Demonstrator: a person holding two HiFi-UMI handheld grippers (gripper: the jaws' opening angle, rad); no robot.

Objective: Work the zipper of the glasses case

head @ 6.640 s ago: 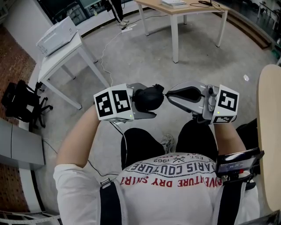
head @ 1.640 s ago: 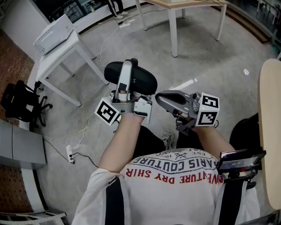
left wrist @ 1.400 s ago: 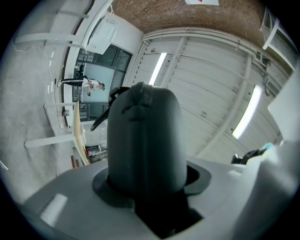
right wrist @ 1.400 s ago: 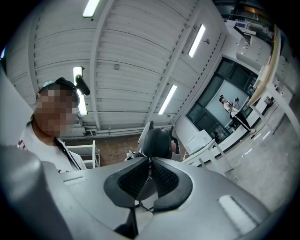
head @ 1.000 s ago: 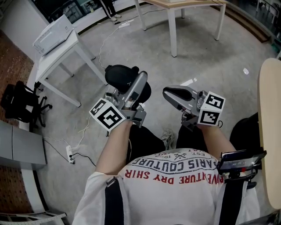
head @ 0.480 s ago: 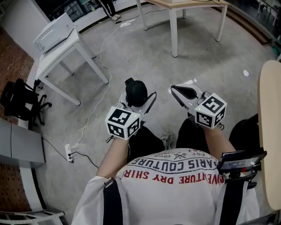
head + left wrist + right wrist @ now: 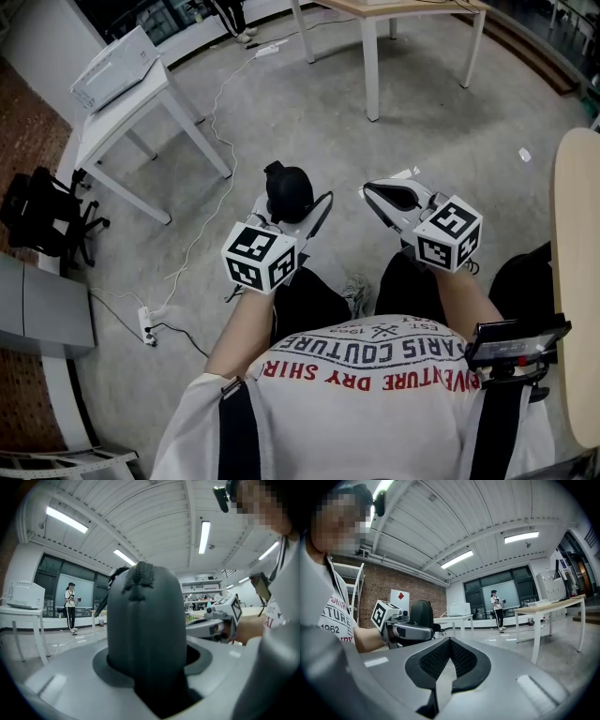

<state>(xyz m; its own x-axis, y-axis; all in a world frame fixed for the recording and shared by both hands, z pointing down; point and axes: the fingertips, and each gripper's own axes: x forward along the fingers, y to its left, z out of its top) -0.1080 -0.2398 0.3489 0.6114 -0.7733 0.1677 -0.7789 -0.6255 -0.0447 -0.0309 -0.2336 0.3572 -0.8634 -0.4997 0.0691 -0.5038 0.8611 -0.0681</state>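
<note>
glasses case (image 7: 289,190): likely light, semi-stiff shell, clamped in left gripper (image 7: 295,214). right gripper (image 7: 375,193) clenched, empty. suggested hold: tab along zipper seam (image 7: 139,573).

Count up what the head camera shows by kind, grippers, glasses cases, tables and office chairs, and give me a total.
Grippers: 2, left gripper and right gripper
Glasses cases: 1, black glasses case in the left jaws
Tables: 3, white table, wooden table, tabletop at the right edge
Office chairs: 1, black office chair
Total: 7
</note>
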